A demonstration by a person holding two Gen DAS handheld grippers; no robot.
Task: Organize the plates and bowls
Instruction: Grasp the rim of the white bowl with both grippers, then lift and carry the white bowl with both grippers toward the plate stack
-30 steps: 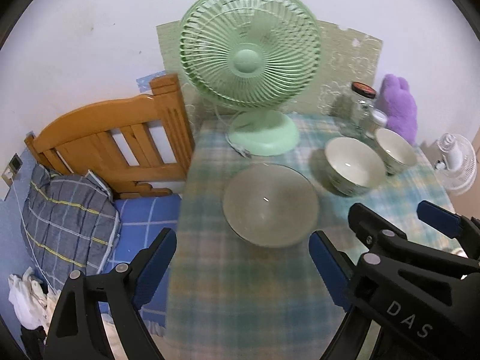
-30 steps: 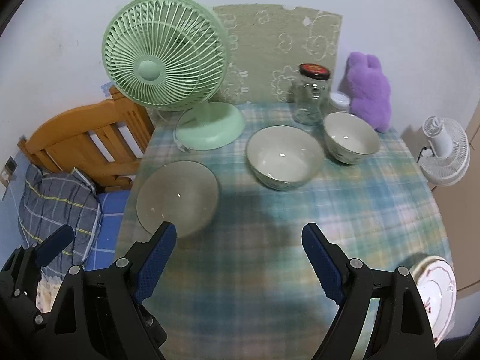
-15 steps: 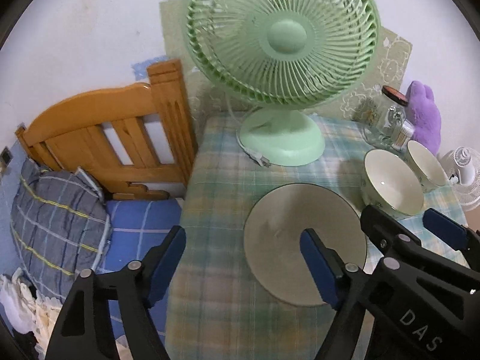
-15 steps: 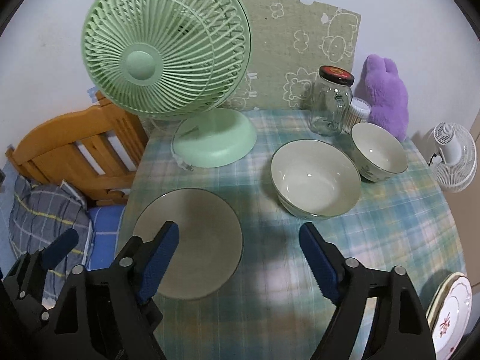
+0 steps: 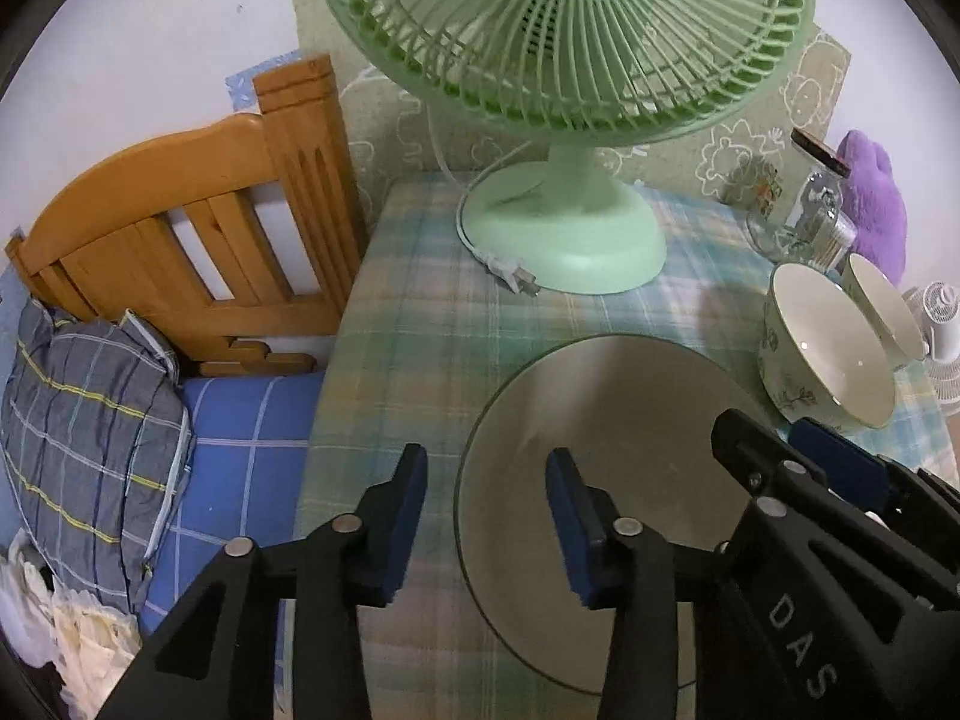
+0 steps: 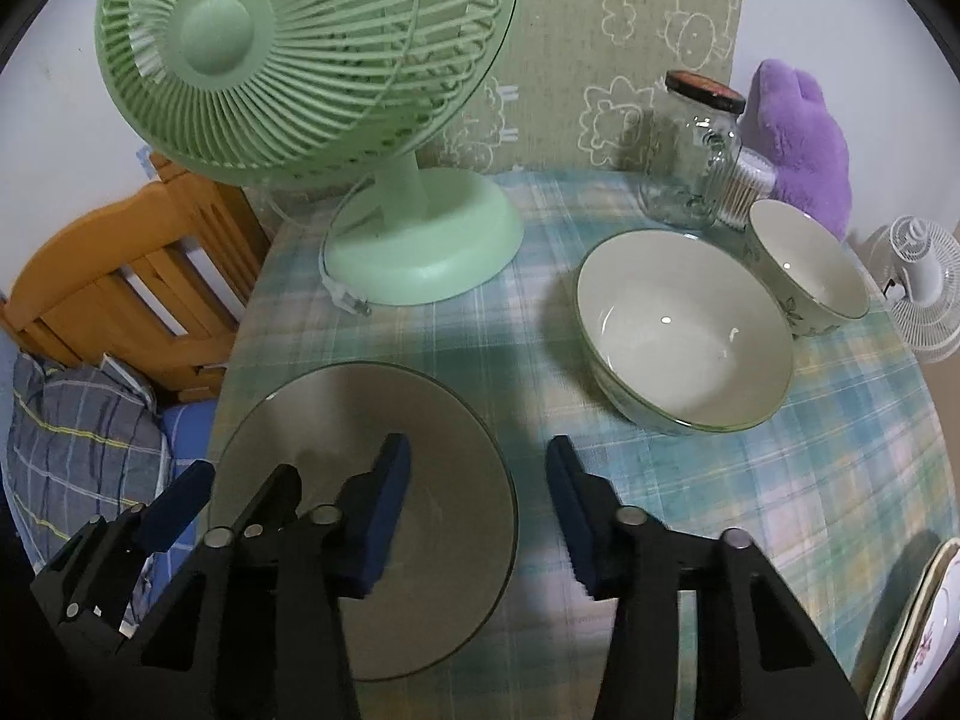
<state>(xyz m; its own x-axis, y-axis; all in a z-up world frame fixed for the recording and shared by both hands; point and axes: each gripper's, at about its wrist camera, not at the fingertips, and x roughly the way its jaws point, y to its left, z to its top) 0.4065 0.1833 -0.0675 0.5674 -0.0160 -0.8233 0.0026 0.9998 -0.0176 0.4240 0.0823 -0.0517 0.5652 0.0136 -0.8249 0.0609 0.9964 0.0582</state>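
Seemingly poised low, the left tool [image 5: 486, 489] straddled the left rim of the grey plate [image 5: 606, 420] on the checked surface [image 5: 408, 324], one pad outside, one over the dish; its jaws had just been closing, yet neither pad pressed the rim. Two bowls [image 5: 828, 354] stood right of the plate, behind it a green fan [image 5: 564, 240].

Over in the right view, the right tool [image 6: 477, 474] bracketed the plate's [image 6: 360, 420] right rim likewise, jaws just narrowed, still apart. The large bowl [image 6: 684, 330] sat nearby, well apart from stacked plates [image 6: 924, 630] at the edge.
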